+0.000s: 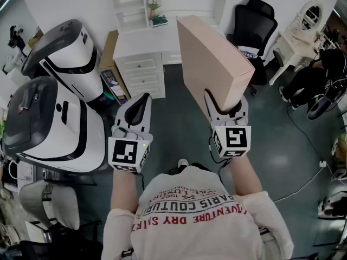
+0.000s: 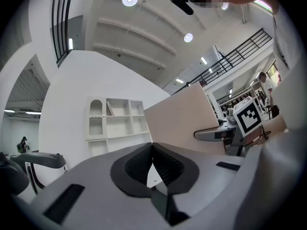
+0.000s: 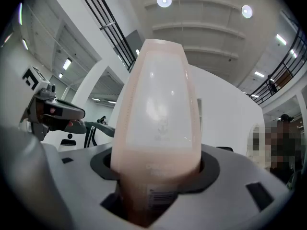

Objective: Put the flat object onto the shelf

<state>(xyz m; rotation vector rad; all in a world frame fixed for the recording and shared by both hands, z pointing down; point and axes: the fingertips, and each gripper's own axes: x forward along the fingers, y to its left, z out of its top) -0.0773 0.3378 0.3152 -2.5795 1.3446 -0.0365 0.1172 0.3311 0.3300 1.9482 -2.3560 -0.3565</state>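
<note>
While the head view placed the flat box point(image 1: 211, 58) mid-frame, below the white shelf point(image 1: 133, 7), only the right gripper view caught right tongs point(image 3: 156, 176) pinching its barcoded end; left tongs point(image 2: 152, 163) sat pressed together.

The left hand-held gripper point(image 2: 152, 146) has its jaws together, with nothing between them. Beyond stands a white shelf point(image 2: 117, 118). To the right, the right hand-held gripper point(image 2: 213, 134) grips a tilted flat box point(image 2: 184, 116).
</note>
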